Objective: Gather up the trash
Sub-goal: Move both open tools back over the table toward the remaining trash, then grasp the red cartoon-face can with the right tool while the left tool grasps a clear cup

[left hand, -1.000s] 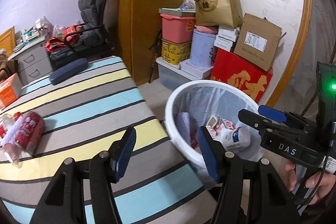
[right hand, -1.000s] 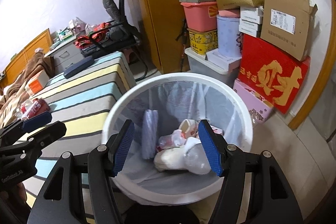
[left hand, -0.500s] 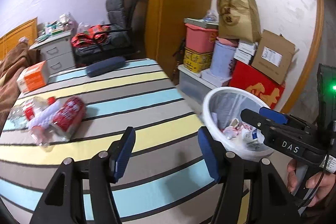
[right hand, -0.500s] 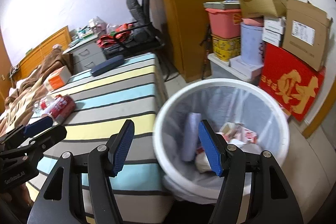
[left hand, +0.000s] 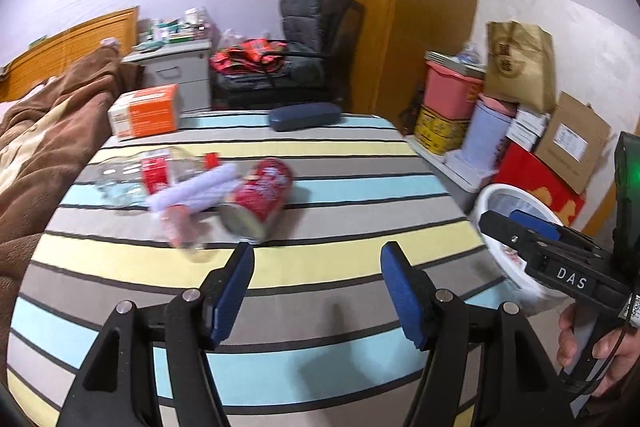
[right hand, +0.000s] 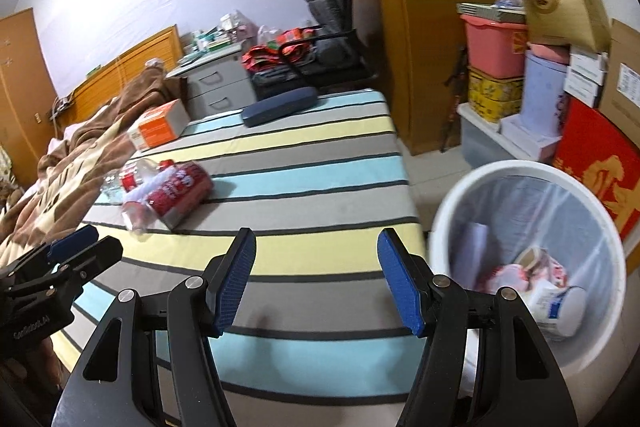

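1. Our left gripper (left hand: 316,283): jaws apart, just been widening, nothing between them.
2. Our right gripper (right hand: 316,279): jaws apart, empty.
3. Red can (left hand: 260,197) and bottle (left hand: 132,175): on the striped bed, ahead-left of the left fingers.
4. Bin (right hand: 448,227): right of the right fingers.

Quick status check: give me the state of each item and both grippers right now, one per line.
left gripper: open, jaws just opening, nothing between them
right gripper: open, empty
red can: lying on its side on the striped table
clear bottle: lying down, red cap on
white bin: lined, partly filled with trash
orange box: closed, at the table's far edge
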`<state>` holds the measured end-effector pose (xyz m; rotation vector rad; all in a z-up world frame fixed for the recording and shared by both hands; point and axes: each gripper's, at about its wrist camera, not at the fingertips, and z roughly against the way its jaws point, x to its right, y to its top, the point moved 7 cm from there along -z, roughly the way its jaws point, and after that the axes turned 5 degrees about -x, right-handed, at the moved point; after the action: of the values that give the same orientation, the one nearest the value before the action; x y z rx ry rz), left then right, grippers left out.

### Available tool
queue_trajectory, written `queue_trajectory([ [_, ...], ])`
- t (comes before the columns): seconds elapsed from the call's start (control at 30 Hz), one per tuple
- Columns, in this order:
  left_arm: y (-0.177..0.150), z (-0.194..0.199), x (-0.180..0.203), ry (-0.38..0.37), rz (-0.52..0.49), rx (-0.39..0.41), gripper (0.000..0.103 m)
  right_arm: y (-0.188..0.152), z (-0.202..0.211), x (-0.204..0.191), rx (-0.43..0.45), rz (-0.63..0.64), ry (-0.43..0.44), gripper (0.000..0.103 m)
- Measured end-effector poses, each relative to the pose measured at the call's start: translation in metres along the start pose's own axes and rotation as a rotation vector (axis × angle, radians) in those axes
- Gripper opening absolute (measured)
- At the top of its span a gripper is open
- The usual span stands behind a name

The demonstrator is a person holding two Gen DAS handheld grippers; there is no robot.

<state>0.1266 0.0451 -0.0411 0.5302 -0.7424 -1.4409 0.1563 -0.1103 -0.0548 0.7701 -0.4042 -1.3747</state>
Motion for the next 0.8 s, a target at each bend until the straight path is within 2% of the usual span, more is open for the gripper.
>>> queue_trajectory([
  [0.37,-0.005,0.001,-0.072,0.09,0.088,-0.007,0.068,0.01,-0.026,-0.05,-0.04,0.067,0.059,0.065],
  [0.8,0.002,-0.032,-0.118,0.108,0.118,-0.066,0.068,0.024,-0.071,-0.095,-0.126,0.096,0.116,0.065],
])
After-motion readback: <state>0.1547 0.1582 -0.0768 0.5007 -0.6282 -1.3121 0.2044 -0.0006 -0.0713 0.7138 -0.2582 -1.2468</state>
